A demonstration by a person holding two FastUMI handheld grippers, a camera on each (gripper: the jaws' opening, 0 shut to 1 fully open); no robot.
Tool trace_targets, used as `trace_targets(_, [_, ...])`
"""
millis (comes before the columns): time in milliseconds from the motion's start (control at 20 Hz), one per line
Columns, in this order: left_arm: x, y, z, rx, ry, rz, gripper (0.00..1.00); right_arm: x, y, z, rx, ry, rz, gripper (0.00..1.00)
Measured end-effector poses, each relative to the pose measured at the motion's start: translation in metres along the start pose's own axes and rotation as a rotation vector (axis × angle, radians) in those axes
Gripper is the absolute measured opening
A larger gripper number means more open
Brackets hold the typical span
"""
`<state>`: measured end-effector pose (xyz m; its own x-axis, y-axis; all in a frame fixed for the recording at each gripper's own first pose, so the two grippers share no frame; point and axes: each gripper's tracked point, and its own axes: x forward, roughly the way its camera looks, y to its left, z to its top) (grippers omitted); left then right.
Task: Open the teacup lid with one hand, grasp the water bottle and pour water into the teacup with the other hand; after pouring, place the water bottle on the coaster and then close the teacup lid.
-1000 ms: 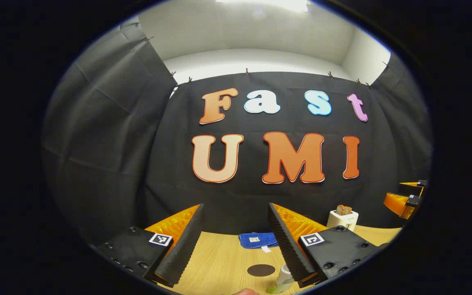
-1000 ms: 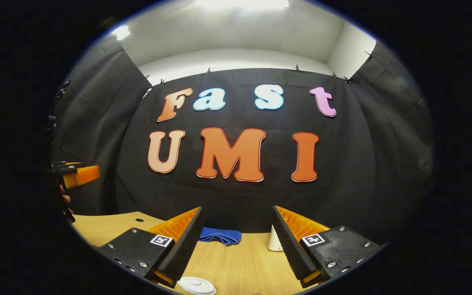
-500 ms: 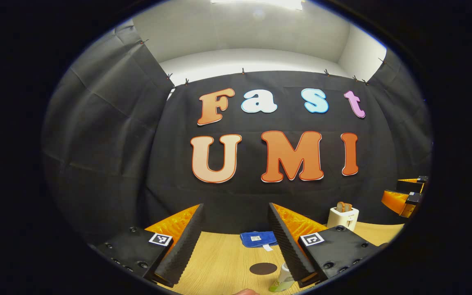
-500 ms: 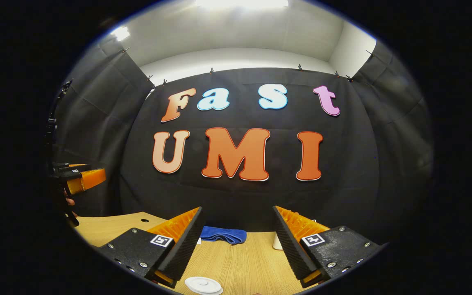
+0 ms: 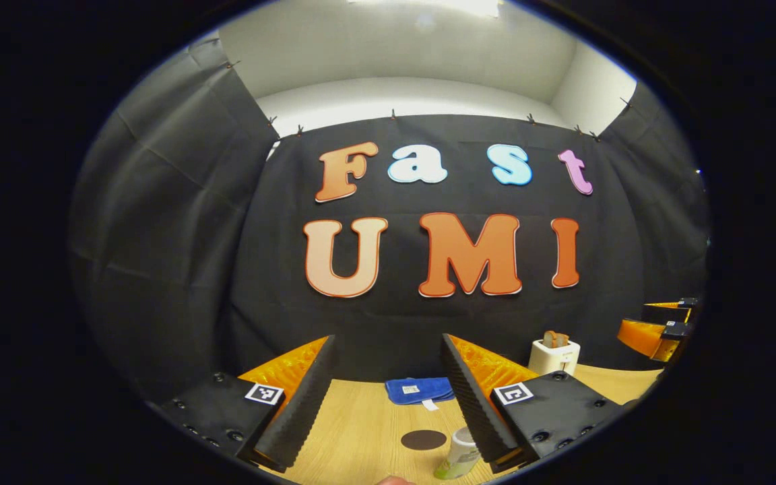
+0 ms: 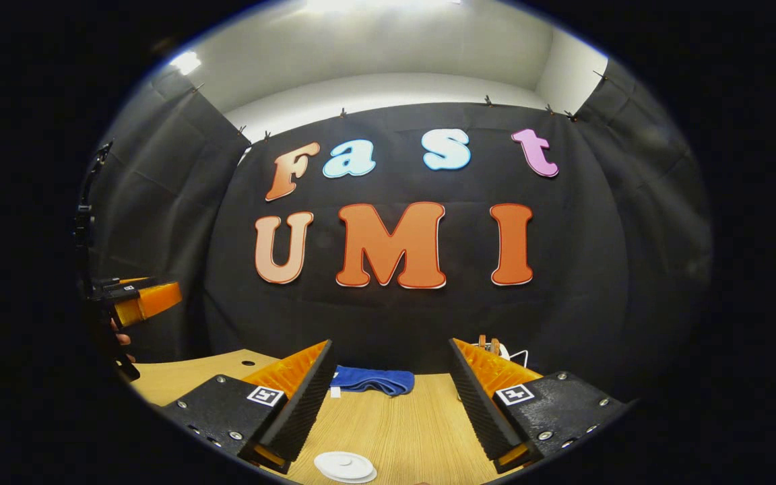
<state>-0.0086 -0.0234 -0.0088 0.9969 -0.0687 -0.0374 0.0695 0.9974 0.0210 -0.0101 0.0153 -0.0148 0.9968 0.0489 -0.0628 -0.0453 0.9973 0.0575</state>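
In the left gripper view my left gripper (image 5: pixel 384 404) is open above the wooden table (image 5: pixel 361 431), nothing between its fingers. A small water bottle (image 5: pixel 457 455) with a white cap and greenish body stands low in that view, partly behind the right finger. A dark round coaster (image 5: pixel 423 440) lies just left of the bottle. In the right gripper view my right gripper (image 6: pixel 388 407) is open and empty. The white teacup lid (image 6: pixel 345 466) sits at the bottom edge of that view, below the left finger. The other gripper (image 6: pixel 139 303) shows at the far left, held by a hand.
A blue cloth (image 5: pixel 418 391) lies at the back of the table by the black wall. A white toaster (image 5: pixel 554 355) with toast stands at the back right. The other gripper (image 5: pixel 657 330) shows at the right edge of the left gripper view.
Both views have shifted slightly. The bottle and coaster have risen a little in the left gripper view; the lid has moved right and further into the right gripper view.
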Motion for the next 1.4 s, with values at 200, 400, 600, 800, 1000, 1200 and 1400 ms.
trace_targets(200, [-0.001, -0.003, -0.014, -0.011, 0.032, 0.0, 0.97, 0.001, 0.011, -0.026, 0.016, 0.055, 0.044, 0.98])
trace_targets(400, [-0.003, -0.002, -0.031, -0.009, 0.064, 0.01, 0.98, 0.004, 0.018, -0.052, 0.013, 0.097, 0.075, 0.98])
trace_targets(600, [-0.007, -0.003, -0.044, -0.019, 0.075, 0.004, 0.98, 0.003, 0.035, -0.08, 0.006, 0.149, 0.128, 0.98])
trace_targets(800, [-0.009, -0.005, -0.05, -0.017, 0.074, -0.001, 0.98, 0.0, 0.055, -0.114, -0.004, 0.211, 0.184, 0.98])
trace_targets(1000, [-0.012, -0.009, -0.057, 0.003, 0.08, -0.01, 0.98, -0.005, 0.075, -0.146, 0.017, 0.274, 0.264, 0.95])
trace_targets(1200, [-0.015, -0.012, -0.059, 0.029, 0.076, -0.018, 0.98, -0.007, 0.078, -0.178, 0.013, 0.348, 0.28, 0.9])
trace_targets(1400, [-0.016, -0.013, -0.062, 0.04, 0.081, -0.019, 0.98, -0.01, 0.08, -0.206, -0.02, 0.41, 0.291, 0.83])
